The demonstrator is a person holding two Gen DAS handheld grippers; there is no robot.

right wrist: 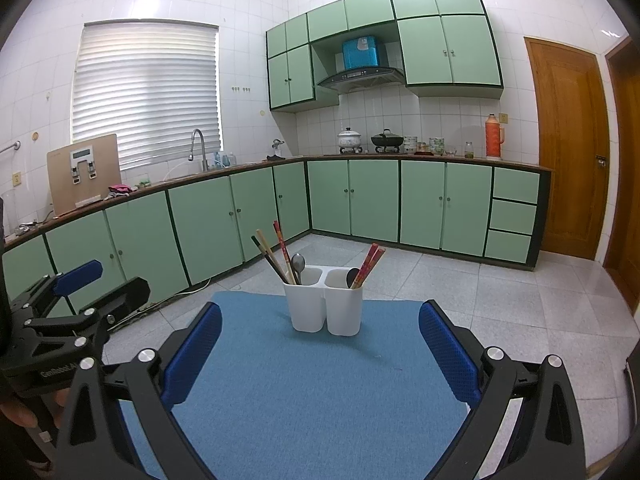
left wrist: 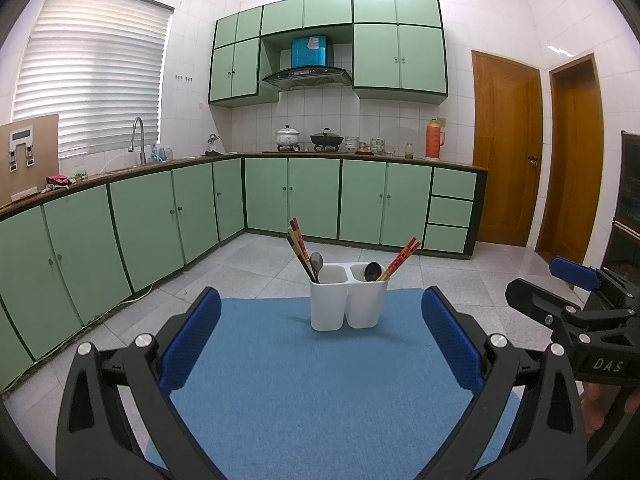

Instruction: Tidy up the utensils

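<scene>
A white plastic two-compartment utensil holder (left wrist: 347, 298) stands upright near the far edge of a blue felt mat (left wrist: 304, 392), well ahead of both grippers. Its left compartment holds a bundle of dark and tan wooden chopsticks (left wrist: 298, 246) and a silver metal spoon (left wrist: 316, 263); the right compartment holds a dark round-bowled spoon (left wrist: 372, 271) and a pair of red patterned chopsticks (left wrist: 402, 258) leaning right. The left gripper (left wrist: 320, 334) hovers over the mat with its blue-padded fingers spread wide, holding nothing. The right gripper (right wrist: 320, 336) is likewise wide open and empty, beside the left one. Green kitchen cabinets (left wrist: 160, 220) line the walls behind.
</scene>
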